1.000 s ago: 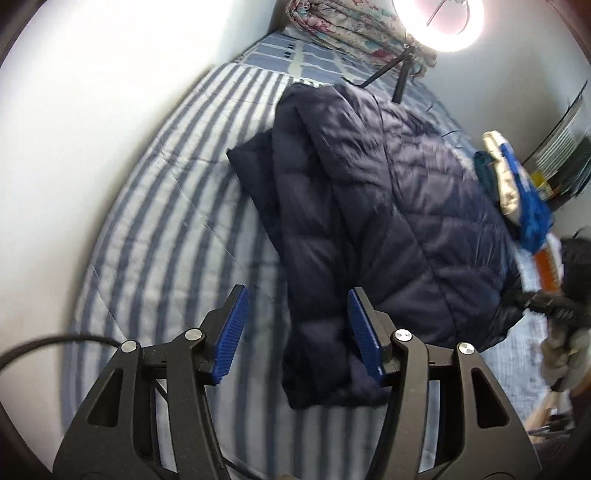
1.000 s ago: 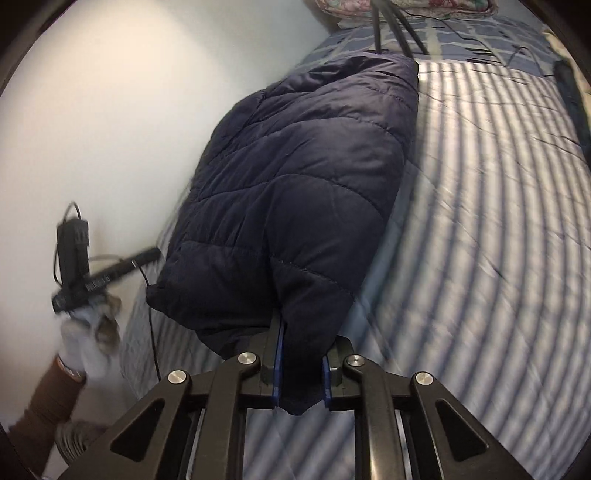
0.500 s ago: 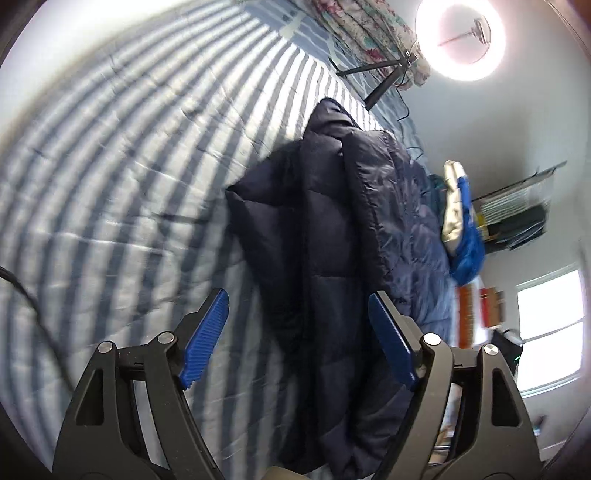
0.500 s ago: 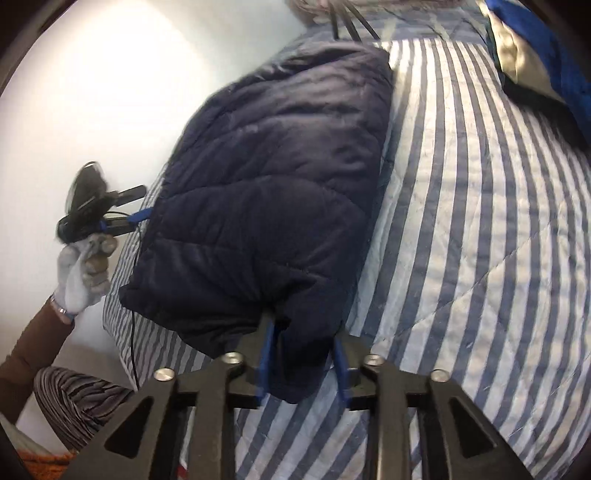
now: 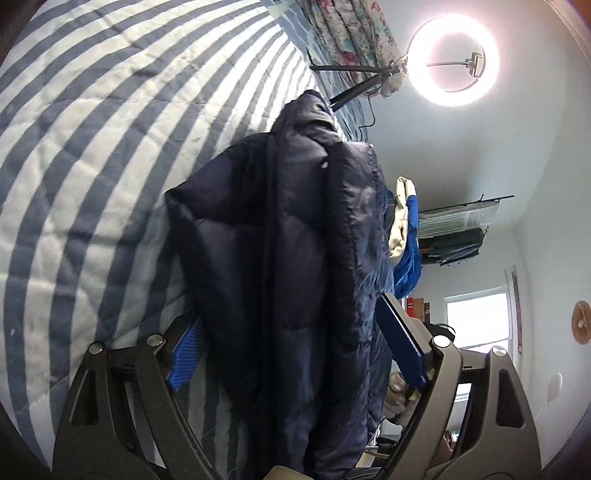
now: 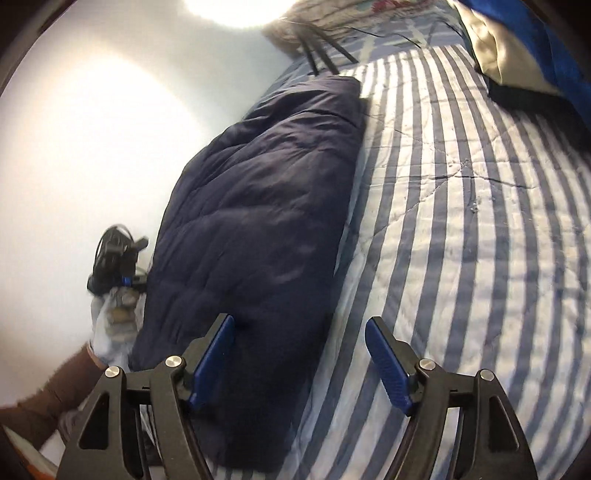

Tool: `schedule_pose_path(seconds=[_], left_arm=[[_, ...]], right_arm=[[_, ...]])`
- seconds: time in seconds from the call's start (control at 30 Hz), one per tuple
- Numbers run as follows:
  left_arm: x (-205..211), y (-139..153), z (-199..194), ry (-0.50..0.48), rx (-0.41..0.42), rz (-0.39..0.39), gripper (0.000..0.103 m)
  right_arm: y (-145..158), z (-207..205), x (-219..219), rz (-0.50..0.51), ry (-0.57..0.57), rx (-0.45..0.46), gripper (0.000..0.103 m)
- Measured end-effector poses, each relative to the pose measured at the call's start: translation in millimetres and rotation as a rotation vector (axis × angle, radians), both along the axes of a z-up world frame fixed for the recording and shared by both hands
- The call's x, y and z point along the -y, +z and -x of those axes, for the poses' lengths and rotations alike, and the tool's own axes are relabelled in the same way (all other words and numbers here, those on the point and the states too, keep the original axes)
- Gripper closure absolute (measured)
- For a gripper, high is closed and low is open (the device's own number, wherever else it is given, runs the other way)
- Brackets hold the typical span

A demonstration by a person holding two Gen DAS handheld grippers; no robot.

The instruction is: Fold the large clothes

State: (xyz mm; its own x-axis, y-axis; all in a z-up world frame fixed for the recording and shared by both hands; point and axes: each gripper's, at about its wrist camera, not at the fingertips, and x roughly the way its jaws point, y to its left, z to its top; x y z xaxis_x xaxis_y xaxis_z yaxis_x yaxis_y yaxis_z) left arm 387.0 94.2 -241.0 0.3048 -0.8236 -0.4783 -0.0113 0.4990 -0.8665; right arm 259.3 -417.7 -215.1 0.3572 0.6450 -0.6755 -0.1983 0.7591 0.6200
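A dark navy quilted puffer jacket lies folded lengthwise on the blue-and-white striped bedcover. My left gripper is open, its blue pads wide apart on either side of the jacket's near end. In the right wrist view the jacket lies along the bed's left edge. My right gripper is open; the jacket's near hem lies between its pads, nearer the left one. The left gripper shows there at the jacket's far side, held by a gloved hand.
A ring light on a tripod stands at the bed's head beside a floral pillow. A blue and cream garment pile lies on the bed's far right. A white wall runs along the left.
My right gripper has opened and let go of the jacket's hem. My left gripper has swung closer, now straddling the jacket's end, and has opened wider.
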Motion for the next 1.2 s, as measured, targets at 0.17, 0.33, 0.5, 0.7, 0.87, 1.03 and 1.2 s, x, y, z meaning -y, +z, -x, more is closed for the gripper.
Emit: schedule_pose_path(seconds=[0.17,0.33,0.5,0.7,0.87,1.03,1.2], left_arm=[[20.1,3.6,-19.5,-0.013,-0.004,-0.028,0.015],[43.2,7.3,-28.1,-0.05,0.008,-0.13,0.015],[61.9,9.1,-26.9,-0.066,0.015,-0.258,0.016],[75.1,21.1,-16.7,-0.073,0.068,-0.414,0.037],[97.1,39.6,-4.6,-0.088,0.147,-0.554,0.057],[112.0,55.6,12.0,-0.094,0.228,-0.655,0.074],[118.6,66.2,27.1,-0.081,0.261,-0.691,0.08]], right_arm=[[-11.7,-11.6,-2.4,-0.055,-0.035,-0.011,0.026],[-12.6,-21.6,-5.2,-0.081,-0.05,-0.009,0.026],[-12.8,-35.0,-18.3,-0.087,-0.04,-0.006,0.033],[-9.5,-44.8,-38.9,-0.056,-0.024,-0.007,0.049],[8.6,-41.5,-51.9,0.046,-0.015,0.021,0.067],[34.5,-36.3,-78.5,0.235,0.001,0.08,0.079],[54.8,-24.0,-94.9,0.368,0.009,0.125,0.085]])
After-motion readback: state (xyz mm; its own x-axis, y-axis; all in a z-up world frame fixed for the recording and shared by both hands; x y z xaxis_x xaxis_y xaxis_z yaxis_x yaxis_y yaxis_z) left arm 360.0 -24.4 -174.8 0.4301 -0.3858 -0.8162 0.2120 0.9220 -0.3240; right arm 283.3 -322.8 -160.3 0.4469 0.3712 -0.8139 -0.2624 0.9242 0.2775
